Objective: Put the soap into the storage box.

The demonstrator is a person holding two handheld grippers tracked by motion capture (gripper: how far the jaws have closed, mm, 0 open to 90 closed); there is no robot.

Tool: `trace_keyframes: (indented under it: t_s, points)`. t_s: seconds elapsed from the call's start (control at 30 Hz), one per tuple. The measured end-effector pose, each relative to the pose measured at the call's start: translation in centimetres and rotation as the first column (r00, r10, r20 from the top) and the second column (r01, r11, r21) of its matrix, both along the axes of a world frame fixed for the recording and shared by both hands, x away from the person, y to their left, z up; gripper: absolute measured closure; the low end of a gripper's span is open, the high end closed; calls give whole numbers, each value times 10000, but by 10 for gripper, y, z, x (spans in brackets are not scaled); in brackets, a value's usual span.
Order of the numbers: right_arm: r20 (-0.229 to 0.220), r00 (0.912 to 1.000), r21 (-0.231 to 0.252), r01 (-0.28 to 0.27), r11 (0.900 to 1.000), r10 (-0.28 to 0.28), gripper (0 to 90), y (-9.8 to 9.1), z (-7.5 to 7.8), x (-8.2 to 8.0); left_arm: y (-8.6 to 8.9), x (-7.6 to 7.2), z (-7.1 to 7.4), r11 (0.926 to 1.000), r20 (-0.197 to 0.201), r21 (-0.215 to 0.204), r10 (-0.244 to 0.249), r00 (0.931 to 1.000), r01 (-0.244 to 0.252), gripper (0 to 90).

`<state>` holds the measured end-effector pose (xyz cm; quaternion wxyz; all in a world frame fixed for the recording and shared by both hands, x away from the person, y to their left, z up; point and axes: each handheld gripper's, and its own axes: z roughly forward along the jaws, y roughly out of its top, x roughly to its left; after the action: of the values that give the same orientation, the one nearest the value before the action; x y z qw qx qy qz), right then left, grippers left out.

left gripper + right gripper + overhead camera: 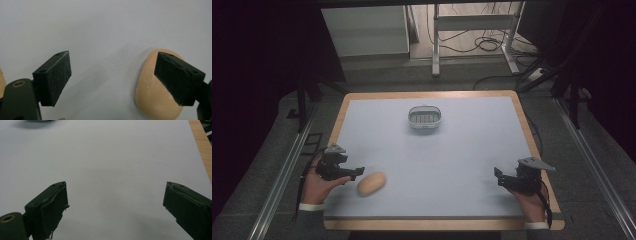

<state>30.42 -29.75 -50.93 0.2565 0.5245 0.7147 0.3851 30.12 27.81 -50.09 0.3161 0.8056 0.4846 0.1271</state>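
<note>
The potato (pixel 371 183) lies on its side near the front left of the pale worktop (pixel 462 160), and I have my left gripper (pixel 353 173) just beside it, its fingers (pixel 53 77) spread wide with nothing between them. In the left gripper view one finger (pixel 177 77) stands in front of the potato (pixel 155 97) while the other sits off over bare surface, so the opening is offset to one side of it rather than straddling it; I judge a small shift toward the potato is needed before closing. I keep the fingers low and roughly level with the worktop because the potato is rounded and would roll away from a glancing touch. Farther back, about mid-table, stands a small oval grey basket (pixel 424 118), well apart from the potato and a likely place for it. My right gripper (pixel 499 176) rests near the front right edge, fingers (pixel 47 212) likewise wide apart and holding nothing, parked out of the way.
</note>
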Motion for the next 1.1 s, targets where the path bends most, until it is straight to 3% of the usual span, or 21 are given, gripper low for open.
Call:
trace_keyframes:
  t_s: [0.27, 0.33, 0.47, 0.73, 1.1]
  points:
    - [3, 10000, 26, 2, 10000, -2, 56, -2, 1, -1, -2, -7, 4, 10000, -148, -50, -3, 9999, 2, 140]
    - [15, 10000, -10, 34, 10000, -34, 56, -3, 1, -1, -2, -8, 8, 9994, -231, -334, -50, 9997, 42, 142]
    - [46, 10000, -120, 45, 9999, -44, 56, -4, 1, -1, -3, -9, 17, 9983, -253, -489, -329, 9991, 317, 154]
    - [79, 10000, -257, 48, 9997, -46, 56, -3, 2, -4, -5, -12, 31, 9971, -435, -98, -759, 9962, 756, 169]
    - [34, 10000, -217, 58, 9997, -57, 56, -3, 2, -5, -21, -15, 29, 9894, -809, 314, -1391, 9870, 1420, 183]
